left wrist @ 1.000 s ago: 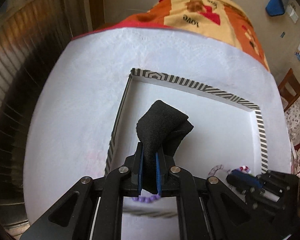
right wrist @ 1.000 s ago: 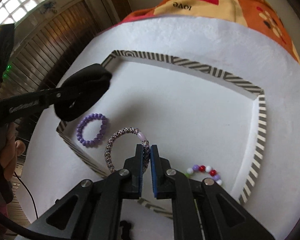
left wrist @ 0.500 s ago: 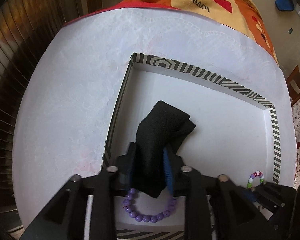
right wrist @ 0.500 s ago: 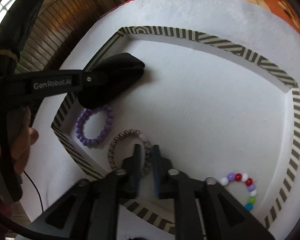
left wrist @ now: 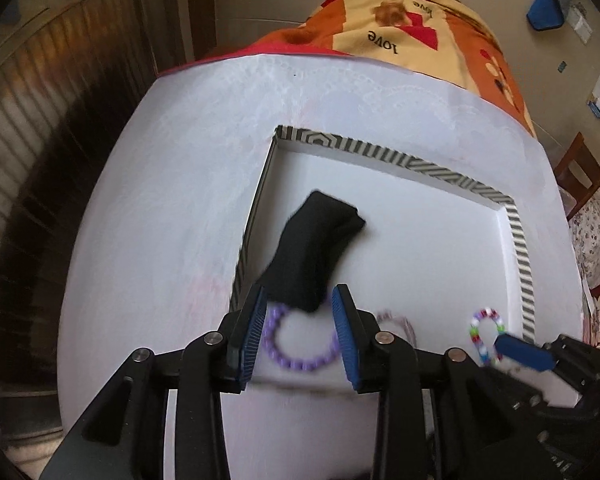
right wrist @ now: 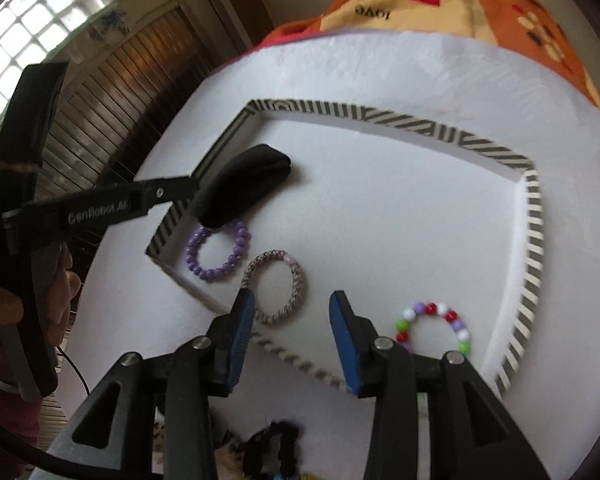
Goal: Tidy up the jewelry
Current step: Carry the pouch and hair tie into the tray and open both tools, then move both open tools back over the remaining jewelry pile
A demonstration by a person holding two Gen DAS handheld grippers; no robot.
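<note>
Both grippers have let go since a second ago: the left gripper [left wrist: 300, 332], which was clamping the black fabric pouch [left wrist: 314, 254], is now standing with its jaws spread wide, and the right gripper [right wrist: 294, 340], which was pinching the woven bracelet [right wrist: 274, 286], is likewise gaping open with nothing between its blue pads [right wrist: 340, 336].

The pouch is lying inside the shallow white tray [right wrist: 530, 240] with the black-and-white striped rim, near its left wall; in the left wrist view its near end is sitting between the parted fingers, and whether it is touching them cannot be told. The purple bead bracelet [right wrist: 218, 250] is resting on the tray floor just beside the pouch, partly tucked under its near end. The woven bracelet is lying flat next to it, toward the tray's near edge, with the right gripper's left finger overlapping its rim. The multicoloured bead bracelet [right wrist: 432, 328] is sitting apart, in the tray's near right corner.

The tray is resting on a white tabletop [left wrist: 172, 216], with a patterned orange cloth [left wrist: 404, 36] beyond it.
</note>
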